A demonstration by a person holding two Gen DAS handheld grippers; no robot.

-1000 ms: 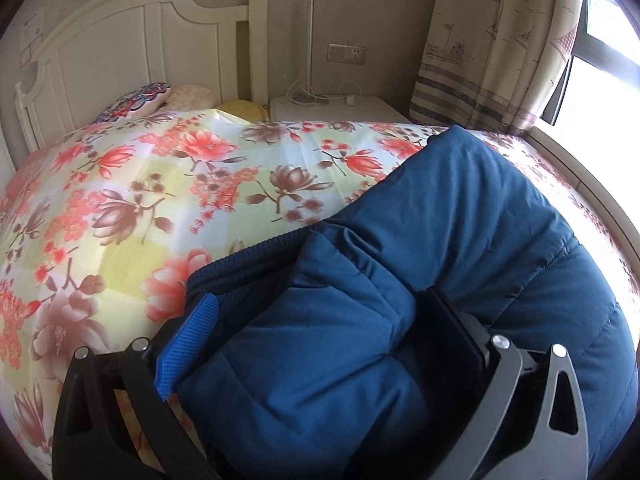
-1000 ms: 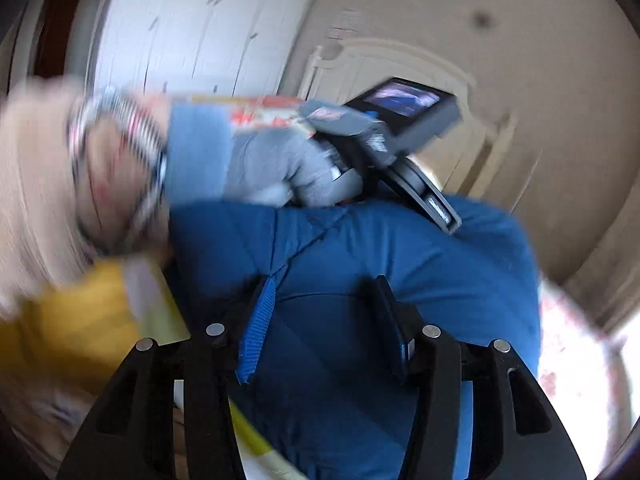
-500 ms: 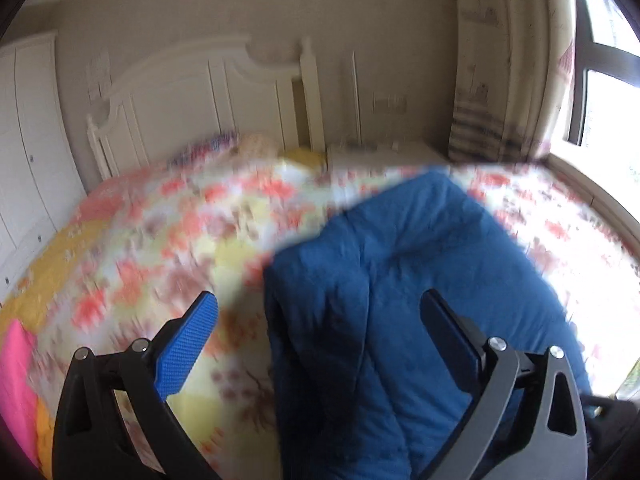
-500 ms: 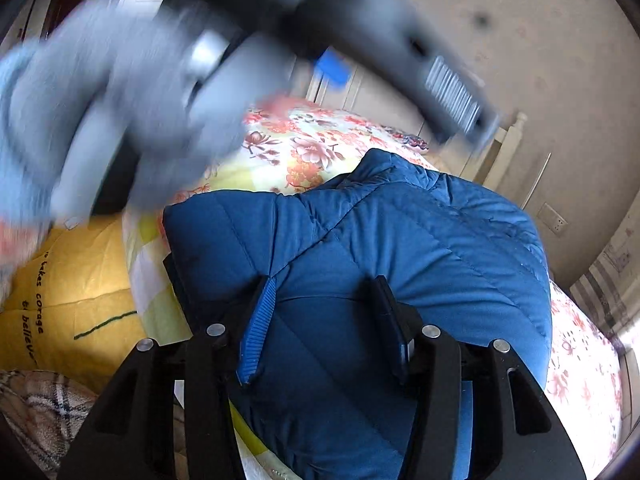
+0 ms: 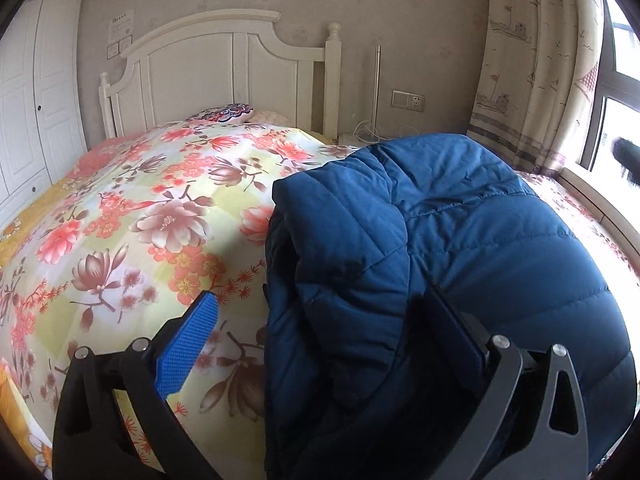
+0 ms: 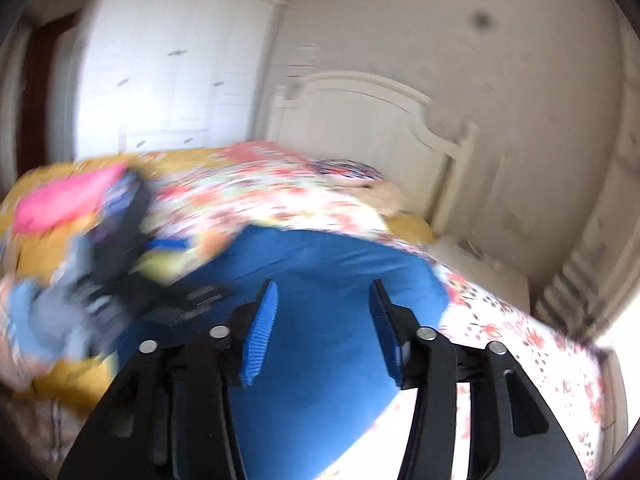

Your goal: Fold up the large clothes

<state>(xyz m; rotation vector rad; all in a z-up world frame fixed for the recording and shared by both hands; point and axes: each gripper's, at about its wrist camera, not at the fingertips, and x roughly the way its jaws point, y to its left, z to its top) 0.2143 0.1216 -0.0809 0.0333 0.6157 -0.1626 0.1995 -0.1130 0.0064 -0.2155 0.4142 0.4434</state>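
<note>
The left gripper (image 5: 320, 312) has its fingers spread, pinching nothing; the folded dark blue quilted jacket (image 5: 460, 232) lies on the flowered bedspread (image 5: 152, 208) at three o'clock. The right gripper (image 6: 323, 300), blurred, has just been closing, its fingers apart and empty above the jacket.

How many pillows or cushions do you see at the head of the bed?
2. A patterned cushion lies against the headboard, and a pale pillow lies beside it on its right. The floral quilt may hide others.
</note>
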